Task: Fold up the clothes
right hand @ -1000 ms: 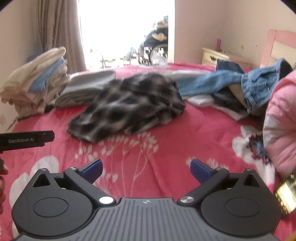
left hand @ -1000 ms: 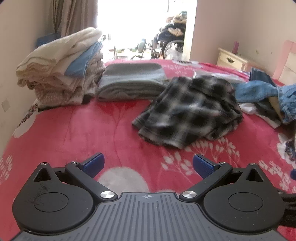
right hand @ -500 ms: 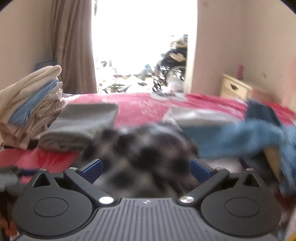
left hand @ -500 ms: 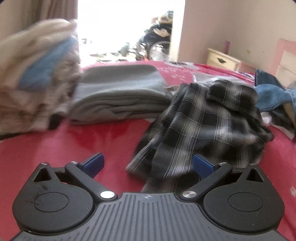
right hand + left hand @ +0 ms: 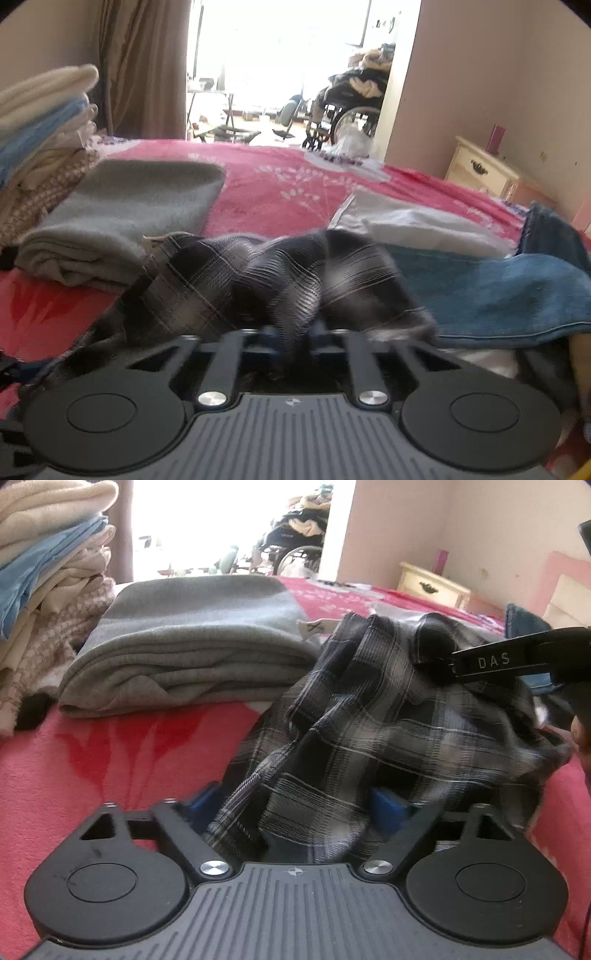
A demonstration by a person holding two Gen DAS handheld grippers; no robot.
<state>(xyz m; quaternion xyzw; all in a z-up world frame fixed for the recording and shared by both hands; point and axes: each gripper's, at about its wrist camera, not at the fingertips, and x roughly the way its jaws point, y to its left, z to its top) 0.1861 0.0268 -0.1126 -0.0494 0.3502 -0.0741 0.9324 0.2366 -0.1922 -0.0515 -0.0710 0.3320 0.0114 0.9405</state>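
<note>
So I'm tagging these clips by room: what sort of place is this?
Most likely a home bedroom. The clothes lie on a bed with a red floral blanket, a cream bedside cabinet stands by the wall, and a curtain hangs beside a bright doorway. Folded laundry is stacked on the bed.
</note>
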